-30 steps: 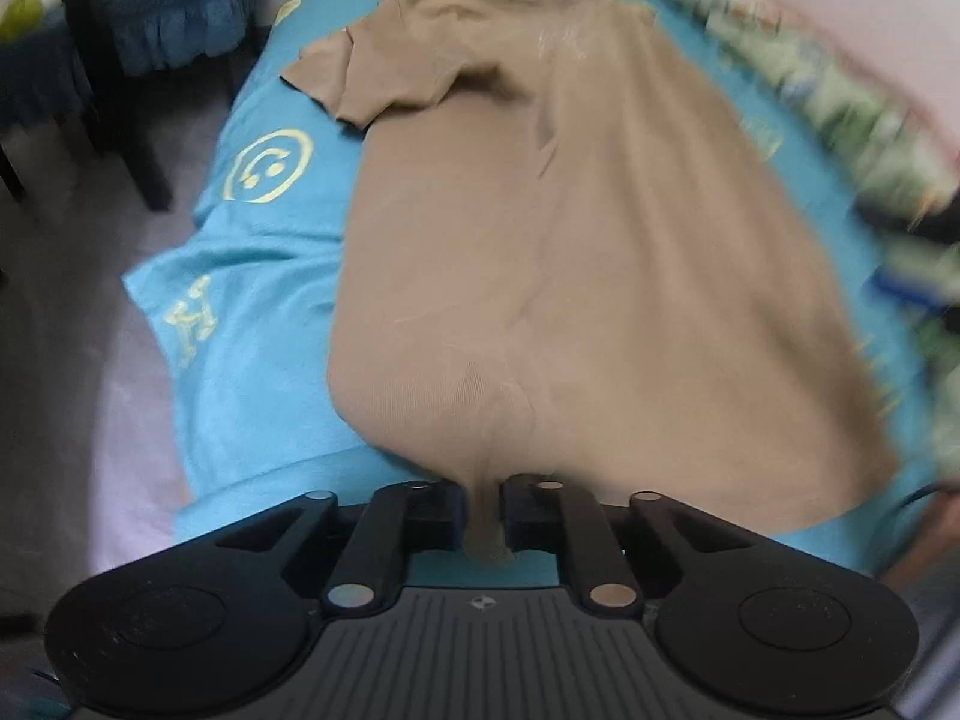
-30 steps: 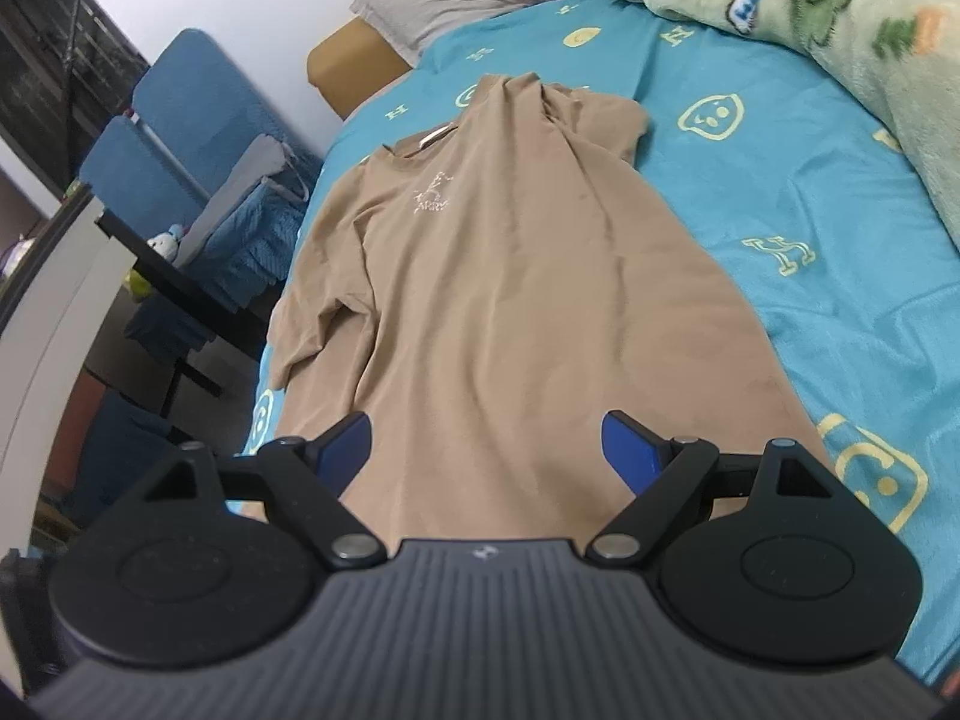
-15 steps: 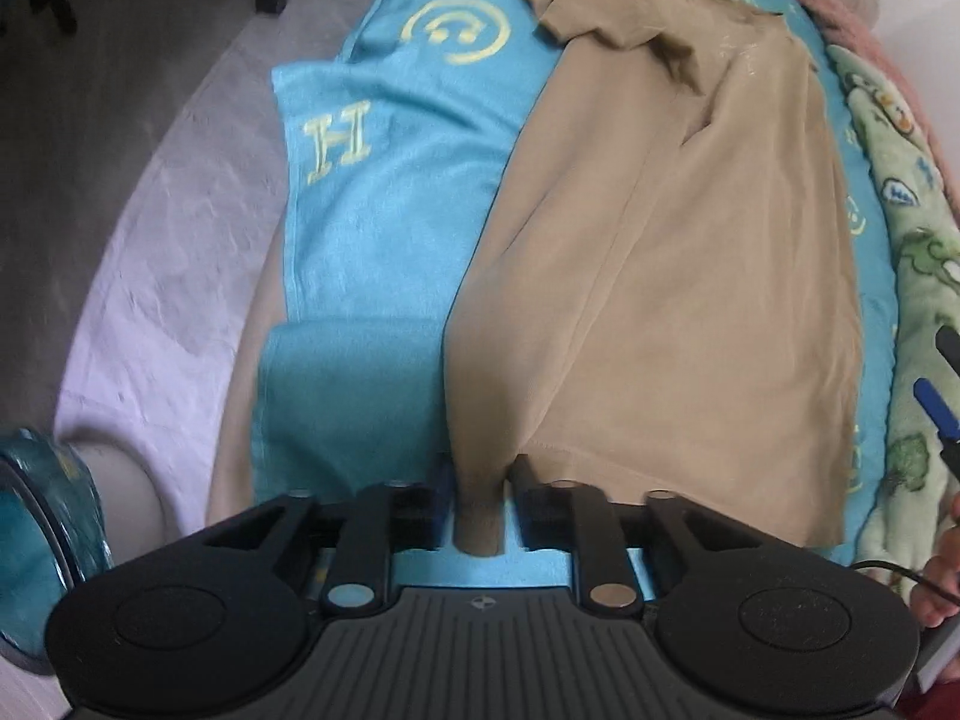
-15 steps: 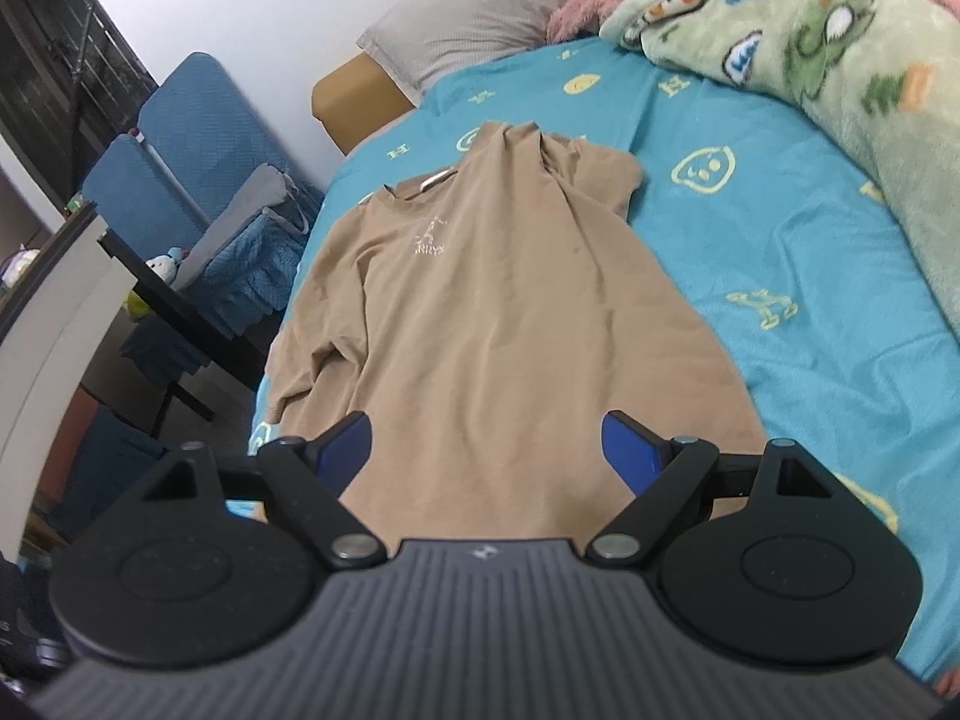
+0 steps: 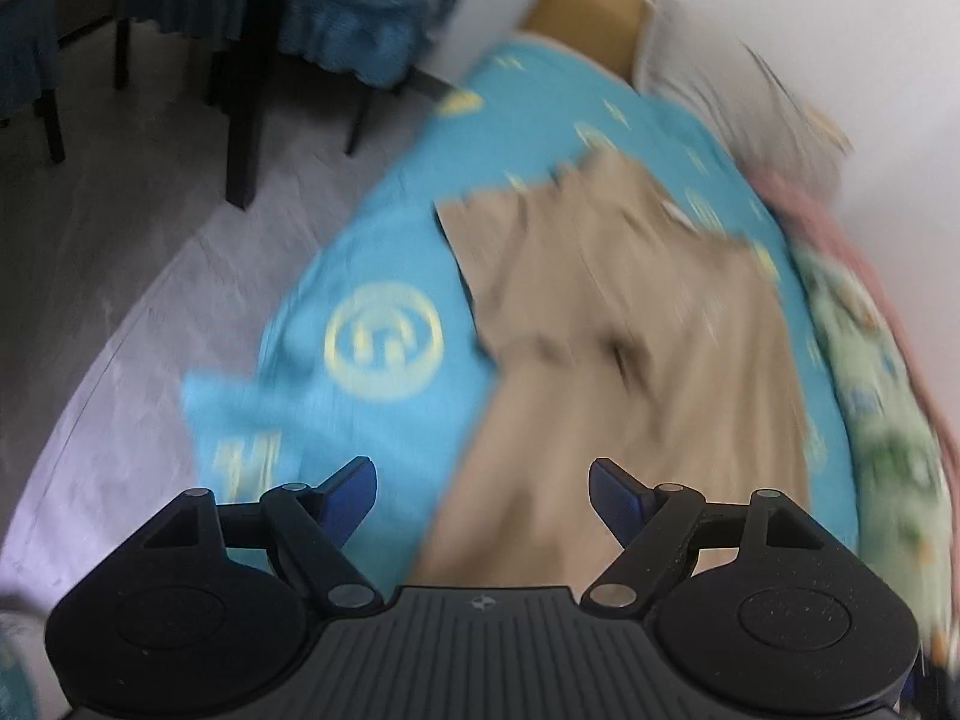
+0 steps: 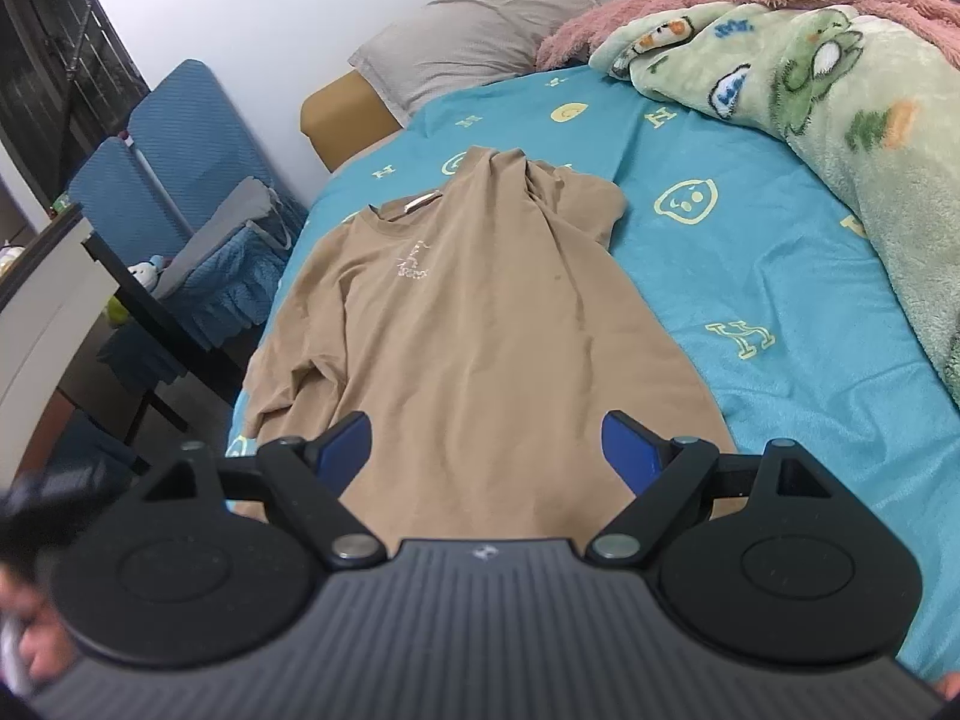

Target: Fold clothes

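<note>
A tan T-shirt (image 6: 480,330) lies face up on the blue bed sheet (image 6: 780,276), collar toward the pillow, hem toward me. Its left sleeve is crumpled near the bed's left edge and its right sleeve is bunched by the collar. My right gripper (image 6: 483,453) hovers open over the lower part of the shirt with nothing between its fingers. In the blurred left wrist view the tan T-shirt (image 5: 636,372) stretches away on the sheet (image 5: 360,276). My left gripper (image 5: 483,495) is open and empty above the shirt's left lower edge.
A green cartoon blanket (image 6: 840,120) and a pink blanket (image 6: 690,6) are heaped along the right of the bed. A grey pillow (image 6: 492,30) lies at the head. Blue chairs (image 6: 174,162) and a dark table leg (image 5: 246,72) stand left of the bed, over grey floor (image 5: 90,276).
My left gripper has let go of the shirt's hem, opened, and swung up toward the head of the bed. The right gripper stayed open and lifted slightly.
</note>
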{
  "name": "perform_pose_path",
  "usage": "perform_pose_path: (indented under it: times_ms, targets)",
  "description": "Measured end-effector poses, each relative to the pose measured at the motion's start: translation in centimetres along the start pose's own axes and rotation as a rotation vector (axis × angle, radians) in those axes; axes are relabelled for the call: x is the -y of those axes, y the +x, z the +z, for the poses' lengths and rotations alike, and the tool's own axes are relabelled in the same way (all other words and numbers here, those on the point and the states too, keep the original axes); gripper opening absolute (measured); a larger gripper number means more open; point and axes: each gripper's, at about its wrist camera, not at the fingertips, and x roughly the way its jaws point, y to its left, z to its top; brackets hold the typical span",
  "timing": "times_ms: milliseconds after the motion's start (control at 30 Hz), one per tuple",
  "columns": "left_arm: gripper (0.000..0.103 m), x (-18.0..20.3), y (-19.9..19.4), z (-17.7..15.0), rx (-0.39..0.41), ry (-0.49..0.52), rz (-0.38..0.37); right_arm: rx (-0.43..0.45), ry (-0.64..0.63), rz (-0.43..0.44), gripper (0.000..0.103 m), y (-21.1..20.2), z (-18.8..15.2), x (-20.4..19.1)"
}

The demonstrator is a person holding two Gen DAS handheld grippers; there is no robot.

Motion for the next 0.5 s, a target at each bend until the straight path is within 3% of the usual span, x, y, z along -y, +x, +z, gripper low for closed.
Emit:
perform_pose_path:
  times_ms: [133, 300, 400, 433, 467, 500]
  targets:
    - [0.078, -1.3, 6.1, 4.7, 0.088, -0.110, -0.001, -0.013, 0.000, -0.013, 0.085, 1.5, 0.0, -0.1]
    - [0.069, -2.4, 12.3, 8.5, 0.126, -0.189, -0.046, -0.018, -0.033, -0.008, 0.085, 4.5, 0.4, -1.2]
    - [0.067, -1.8, 14.8, 10.0, 0.151, -0.146, -0.030, -0.009, -0.062, 0.000, 0.085, 6.3, 0.7, -2.0]
    - [0.059, -1.4, 15.2, 10.3, 0.172, -0.117, -0.014, -0.007, -0.069, 0.002, 0.085, 6.8, 0.8, -2.1]
    - [0.042, -1.2, 15.5, 10.6, 0.175, -0.089, -0.005, -0.006, -0.071, 0.005, 0.085, 7.2, 0.9, -2.2]
    - [0.036, -0.9, 15.8, 10.8, 0.177, -0.061, 0.004, -0.006, -0.071, 0.007, 0.085, 7.6, 0.9, -2.2]
